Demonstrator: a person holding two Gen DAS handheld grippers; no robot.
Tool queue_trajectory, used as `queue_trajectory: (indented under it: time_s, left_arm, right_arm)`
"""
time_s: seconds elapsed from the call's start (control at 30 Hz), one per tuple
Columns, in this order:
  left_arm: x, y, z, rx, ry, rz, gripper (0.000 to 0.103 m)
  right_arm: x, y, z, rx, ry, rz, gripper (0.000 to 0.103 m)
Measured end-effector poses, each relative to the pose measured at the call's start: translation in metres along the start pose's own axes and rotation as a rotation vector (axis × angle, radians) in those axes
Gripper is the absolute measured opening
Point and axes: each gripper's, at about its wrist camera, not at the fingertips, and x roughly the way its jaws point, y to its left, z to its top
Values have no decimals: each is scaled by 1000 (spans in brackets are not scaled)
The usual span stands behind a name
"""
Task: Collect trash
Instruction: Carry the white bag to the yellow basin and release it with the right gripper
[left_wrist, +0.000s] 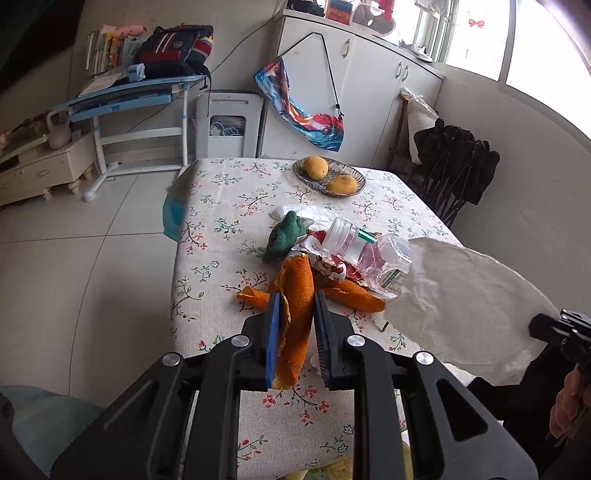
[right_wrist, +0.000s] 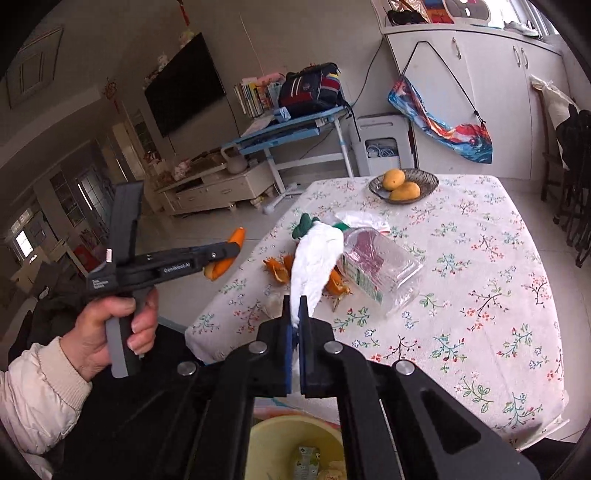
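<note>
My left gripper is shut on a strip of orange peel and holds it above the table's near edge; it also shows in the right wrist view. My right gripper is shut on a white tissue, which also shows in the left wrist view. On the floral tablecloth lie more orange peel, a crushed clear plastic bottle, a green cloth and a red-printed wrapper.
A yellow bin with some trash in it stands below my right gripper at the table's near edge. A basket with two mangoes sits at the table's far side. A dark chair stands to the right.
</note>
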Motion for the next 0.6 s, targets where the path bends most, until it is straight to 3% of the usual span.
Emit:
queue_trajectory:
  time_s: [0.23, 0.6]
  left_arm:
    - [-10, -5, -5, 9, -28, 18, 17]
    - [-42, -20, -17, 28, -97, 46, 17]
  right_arm:
    - [-21, 11, 7, 3, -33, 49, 3]
    - [-31, 31, -9, -12, 72, 165, 3]
